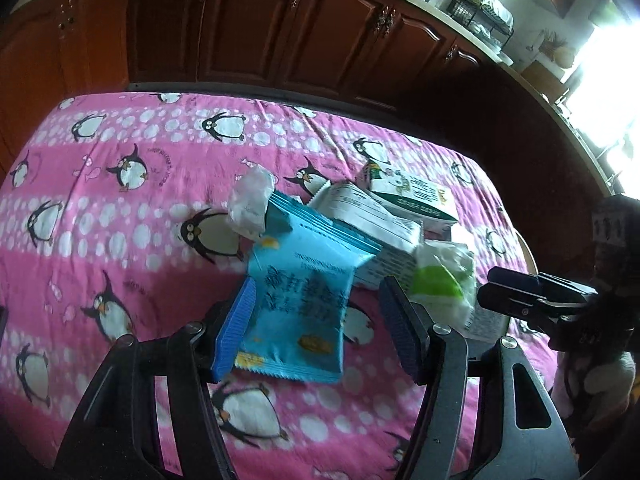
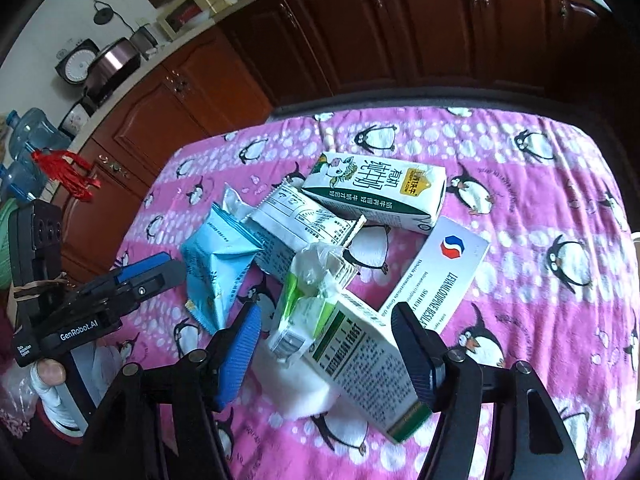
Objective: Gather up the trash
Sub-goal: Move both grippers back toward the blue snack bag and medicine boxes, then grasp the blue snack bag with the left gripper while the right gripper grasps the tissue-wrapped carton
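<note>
The left hand-held gripper (image 1: 316, 320) stands released around the blue packet (image 1: 298, 300), the right hand-held gripper (image 2: 326, 354) released around the carton (image 2: 368, 368); clenching off-centre, either could squirt loose.

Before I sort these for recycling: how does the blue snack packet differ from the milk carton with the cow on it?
The blue snack packet is a soft, crinkled foil pouch with crimped ends; the milk carton is a stiff rectangular box. The packet is light blue, the carton white with dark green trim and a yellow patch. The packet sits at the pile's left edge between the left gripper fingers; the carton lies at the far side. Both rest on the penguin tablecloth.
</note>
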{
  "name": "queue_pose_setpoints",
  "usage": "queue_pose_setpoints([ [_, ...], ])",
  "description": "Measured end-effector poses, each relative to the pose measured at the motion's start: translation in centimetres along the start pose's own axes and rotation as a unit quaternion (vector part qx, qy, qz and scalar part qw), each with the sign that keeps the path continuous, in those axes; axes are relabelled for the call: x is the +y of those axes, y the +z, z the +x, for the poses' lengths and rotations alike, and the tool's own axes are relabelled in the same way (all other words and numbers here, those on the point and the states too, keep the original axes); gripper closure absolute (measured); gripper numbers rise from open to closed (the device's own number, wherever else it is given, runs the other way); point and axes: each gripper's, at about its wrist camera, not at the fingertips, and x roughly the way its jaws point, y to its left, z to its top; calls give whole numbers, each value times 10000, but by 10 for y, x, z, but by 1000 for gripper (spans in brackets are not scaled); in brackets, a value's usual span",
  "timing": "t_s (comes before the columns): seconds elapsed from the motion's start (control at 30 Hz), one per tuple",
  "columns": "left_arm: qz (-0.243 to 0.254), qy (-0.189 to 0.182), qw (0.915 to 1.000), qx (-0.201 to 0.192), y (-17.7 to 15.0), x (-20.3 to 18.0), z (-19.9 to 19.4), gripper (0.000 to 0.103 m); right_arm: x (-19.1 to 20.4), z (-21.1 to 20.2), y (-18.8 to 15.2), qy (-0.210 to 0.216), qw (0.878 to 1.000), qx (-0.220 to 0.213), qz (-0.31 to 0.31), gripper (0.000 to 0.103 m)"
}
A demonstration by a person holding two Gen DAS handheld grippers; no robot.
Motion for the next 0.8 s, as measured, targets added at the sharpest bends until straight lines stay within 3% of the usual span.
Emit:
queue_pose_setpoints([
  [0.37, 652, 198, 9973, 281, 5, -15, 30, 40, 1, 25, 10, 0, 9998, 216, -40, 38],
  [0.5, 884, -29, 9958, 240, 5, -16, 22, 40, 2, 25, 11, 27, 9997, 217, -74, 36],
  [0.6, 1195, -9, 9924, 288, 4, -17, 22, 31, 1, 26, 12, 46, 9998, 206, -45, 36],
  [0.8, 1497, 192, 9875, 452, 0, -22, 38, 30, -3, 28, 13, 51, 9997, 226, -2, 36],
])
